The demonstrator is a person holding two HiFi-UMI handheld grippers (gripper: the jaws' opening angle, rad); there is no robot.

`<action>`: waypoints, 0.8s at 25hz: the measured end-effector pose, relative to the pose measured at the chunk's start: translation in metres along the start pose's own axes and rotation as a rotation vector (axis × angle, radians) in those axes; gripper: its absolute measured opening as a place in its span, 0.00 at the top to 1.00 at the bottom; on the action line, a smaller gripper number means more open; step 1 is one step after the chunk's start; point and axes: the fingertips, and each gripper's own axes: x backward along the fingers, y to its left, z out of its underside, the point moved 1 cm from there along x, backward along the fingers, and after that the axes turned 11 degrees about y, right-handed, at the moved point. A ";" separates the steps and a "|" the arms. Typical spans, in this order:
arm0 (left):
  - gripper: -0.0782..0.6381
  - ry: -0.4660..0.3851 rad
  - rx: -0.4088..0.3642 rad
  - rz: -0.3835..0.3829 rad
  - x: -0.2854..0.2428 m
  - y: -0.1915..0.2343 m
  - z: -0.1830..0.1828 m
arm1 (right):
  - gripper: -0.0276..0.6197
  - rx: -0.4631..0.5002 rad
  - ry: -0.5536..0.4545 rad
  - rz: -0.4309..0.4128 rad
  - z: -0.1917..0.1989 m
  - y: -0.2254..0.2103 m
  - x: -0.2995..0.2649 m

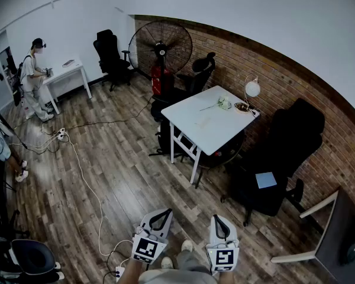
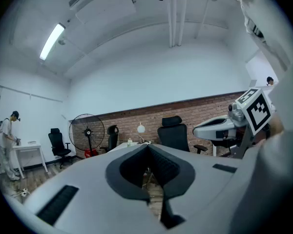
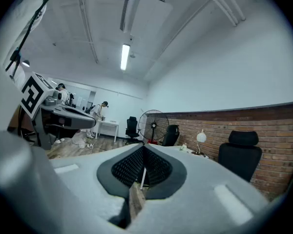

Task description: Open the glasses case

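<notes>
A white table (image 1: 195,132) stands in the middle of the room, well ahead of me. On it lie a small pale item (image 1: 203,122), too small to tell apart, and a little flower bunch (image 1: 224,103). No glasses case can be made out for certain. My left gripper (image 1: 161,213) and right gripper (image 1: 218,220) hang side by side at the bottom of the head view, far from the table. The left gripper (image 2: 147,146) has its jaws together with nothing between them. The right gripper (image 3: 143,146) is likewise shut and empty.
A desk lamp (image 1: 251,89) stands at the table's far corner. Black office chairs (image 1: 278,158) sit by the brick wall, and a big floor fan (image 1: 160,43) stands behind the table. A cable (image 1: 86,182) runs over the wood floor. A person (image 1: 32,78) stands at a far desk.
</notes>
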 end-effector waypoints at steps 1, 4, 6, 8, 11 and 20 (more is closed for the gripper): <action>0.89 0.010 0.039 0.000 -0.001 0.000 0.000 | 0.95 -0.015 -0.003 0.004 -0.004 -0.001 -0.001; 0.89 0.017 0.077 -0.001 -0.009 0.001 -0.003 | 0.95 -0.045 0.019 0.018 -0.008 -0.009 -0.005; 0.88 0.005 0.045 -0.004 -0.020 0.002 -0.006 | 0.95 -0.041 0.017 0.023 -0.006 -0.018 -0.014; 0.88 0.007 0.046 -0.011 -0.035 0.003 -0.007 | 0.95 -0.031 0.023 0.018 -0.002 -0.028 -0.026; 0.88 0.024 0.091 -0.022 -0.058 0.007 -0.008 | 0.95 -0.035 0.062 0.003 0.003 -0.042 -0.043; 0.88 0.029 0.059 -0.047 -0.136 0.016 -0.025 | 0.95 -0.014 0.022 -0.085 -0.003 -0.089 -0.107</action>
